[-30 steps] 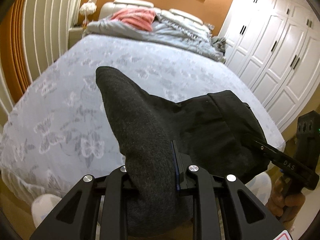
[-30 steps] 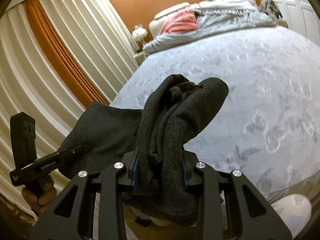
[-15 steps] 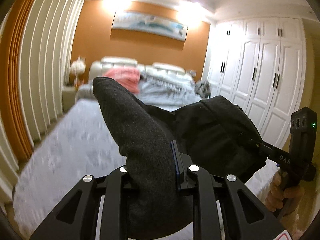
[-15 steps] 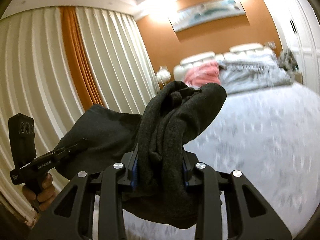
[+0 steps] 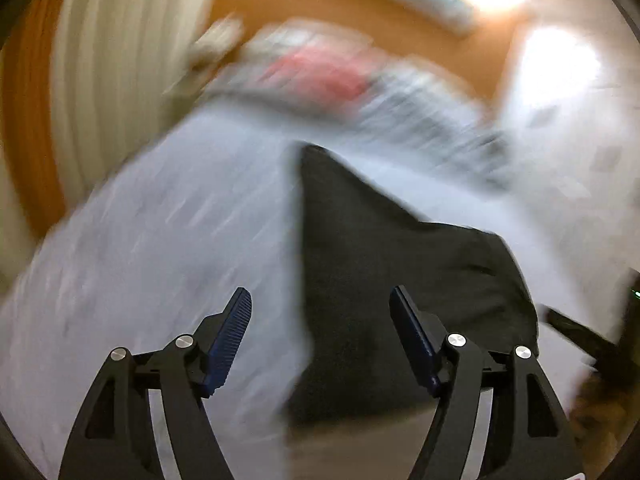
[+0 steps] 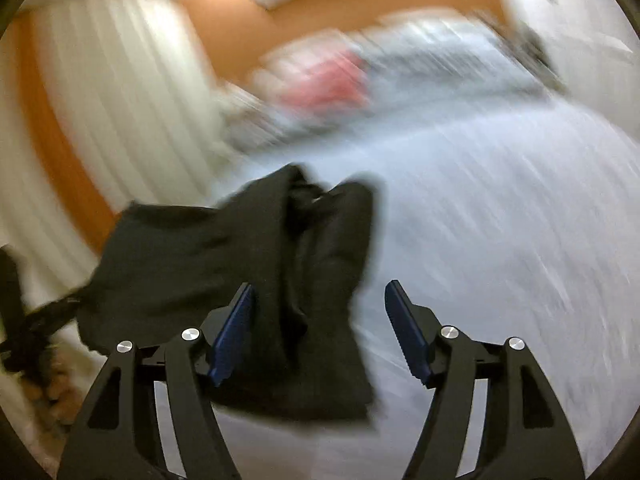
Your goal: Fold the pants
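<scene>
both grippers' jaws now opening, dark pants (image 5: pixel 380 280) released over the bed (image 5: pixel 160 240)

Right gripper (image 6: pixel 320 320) opening, pants (image 6: pixel 256 264) between fingers (image 6: pixel 234 334)

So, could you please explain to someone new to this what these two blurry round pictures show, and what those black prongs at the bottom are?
Each picture comes from a fisheye camera on a handheld gripper, one in each of a person's hands, looking forward along its two black fingers. One view shows the left gripper, the other the right gripper. Both are opening, pads apart. Dark grey pants lie between the jaws, over a pale bed; nothing is clamped. The blur comes from fast movement. Behind are cream curtains and an orange wall.
</scene>
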`<act>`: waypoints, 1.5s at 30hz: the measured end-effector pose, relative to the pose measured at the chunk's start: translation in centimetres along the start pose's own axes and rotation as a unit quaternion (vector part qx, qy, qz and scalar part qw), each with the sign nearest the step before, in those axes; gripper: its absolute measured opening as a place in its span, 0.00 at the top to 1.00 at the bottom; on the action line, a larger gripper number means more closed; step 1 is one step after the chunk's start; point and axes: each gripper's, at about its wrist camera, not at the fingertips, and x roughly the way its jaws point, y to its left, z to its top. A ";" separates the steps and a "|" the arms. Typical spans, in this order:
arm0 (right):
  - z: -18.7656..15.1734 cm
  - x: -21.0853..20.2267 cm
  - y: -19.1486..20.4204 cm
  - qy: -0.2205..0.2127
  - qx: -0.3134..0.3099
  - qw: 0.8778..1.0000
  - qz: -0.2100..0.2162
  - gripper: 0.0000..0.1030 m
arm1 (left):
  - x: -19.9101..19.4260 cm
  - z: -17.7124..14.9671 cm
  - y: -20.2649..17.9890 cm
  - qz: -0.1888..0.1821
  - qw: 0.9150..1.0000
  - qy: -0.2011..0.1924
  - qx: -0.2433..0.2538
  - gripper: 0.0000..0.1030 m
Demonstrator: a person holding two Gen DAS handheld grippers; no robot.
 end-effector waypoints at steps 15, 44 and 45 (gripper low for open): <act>-3.2 12.1 -3.7 0.120 0.041 0.992 -0.010 0.09 | 12.3 -4.3 5.0 -0.071 0.981 0.137 -0.115 0.23; -5.6 13.4 1.6 0.130 -0.053 0.990 -0.025 0.60 | 1.0 -7.4 -0.2 -0.043 0.995 0.069 -0.051 0.42; -5.5 12.9 2.0 0.116 -0.062 0.991 -0.030 0.67 | 0.9 -7.8 -0.2 -0.051 0.994 0.072 -0.060 0.42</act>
